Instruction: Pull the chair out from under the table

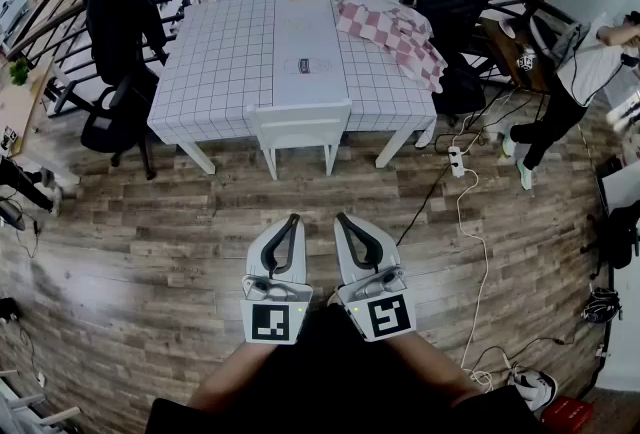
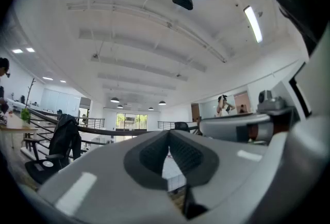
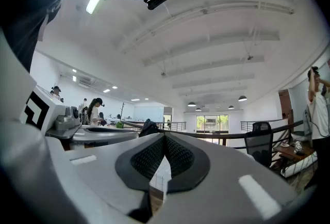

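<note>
Currently, in the head view, the left gripper [image 1: 292, 220] and the right gripper [image 1: 341, 219] are hovering side by side over the wooden floor [image 1: 150, 222], near the person. Each is pointing toward the far table [image 1: 215, 62]. Both are closed and holding nothing. The white chair [image 1: 300, 127] is standing tucked under the table's near edge, well apart from both grippers. A pink checked cloth [image 1: 395, 34] is lying on the table's far right part. A small printed item [image 1: 305, 66] at the table's centre is too small to read. Each gripper's marker cube [image 1: 274, 322] is showing a black-and-white square pattern, not letters.

In the left gripper view, the left gripper [image 2: 169, 134] is showing its jaws together at the tips, with nothing clamped between the black ribbed pads [image 2: 188, 156].

In the right gripper view, the right gripper [image 3: 164, 137] is likewise showing its jaws together at the tips and gripping nothing. A black chair [image 3: 259, 145] is standing at the far right.
</note>
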The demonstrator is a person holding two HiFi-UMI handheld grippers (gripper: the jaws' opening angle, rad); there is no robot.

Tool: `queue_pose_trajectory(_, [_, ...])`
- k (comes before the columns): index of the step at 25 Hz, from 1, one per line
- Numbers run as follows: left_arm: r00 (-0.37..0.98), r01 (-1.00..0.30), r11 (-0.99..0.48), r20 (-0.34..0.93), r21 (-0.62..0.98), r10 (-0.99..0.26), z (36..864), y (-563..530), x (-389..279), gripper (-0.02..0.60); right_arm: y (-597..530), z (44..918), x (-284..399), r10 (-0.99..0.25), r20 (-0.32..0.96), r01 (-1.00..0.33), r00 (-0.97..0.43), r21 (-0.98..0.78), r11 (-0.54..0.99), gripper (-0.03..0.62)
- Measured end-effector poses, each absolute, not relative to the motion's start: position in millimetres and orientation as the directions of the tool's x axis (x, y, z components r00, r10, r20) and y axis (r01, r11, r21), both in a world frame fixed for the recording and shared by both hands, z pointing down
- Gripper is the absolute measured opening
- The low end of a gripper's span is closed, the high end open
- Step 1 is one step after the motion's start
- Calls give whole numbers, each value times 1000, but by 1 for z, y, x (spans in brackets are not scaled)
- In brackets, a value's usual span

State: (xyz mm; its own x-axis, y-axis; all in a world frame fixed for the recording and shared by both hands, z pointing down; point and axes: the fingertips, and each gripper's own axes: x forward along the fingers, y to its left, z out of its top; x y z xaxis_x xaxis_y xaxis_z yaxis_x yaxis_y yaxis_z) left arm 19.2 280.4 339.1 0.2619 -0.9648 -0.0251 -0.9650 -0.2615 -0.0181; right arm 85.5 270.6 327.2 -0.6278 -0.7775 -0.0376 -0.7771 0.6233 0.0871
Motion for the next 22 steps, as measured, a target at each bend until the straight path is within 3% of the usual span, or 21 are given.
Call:
queue_pose_trajectory(8, [240, -971, -240, -30, 2, -970, 338, 286, 23, 9, 275, 333, 100, -775, -33, -775, -631, -5, 632, -3])
queue_pose_trajectory(22, [132, -991, -132, -44, -20, -990, 338, 305, 39, 9, 297, 354, 167, -740, -3, -740, -673, -7, 673, -3])
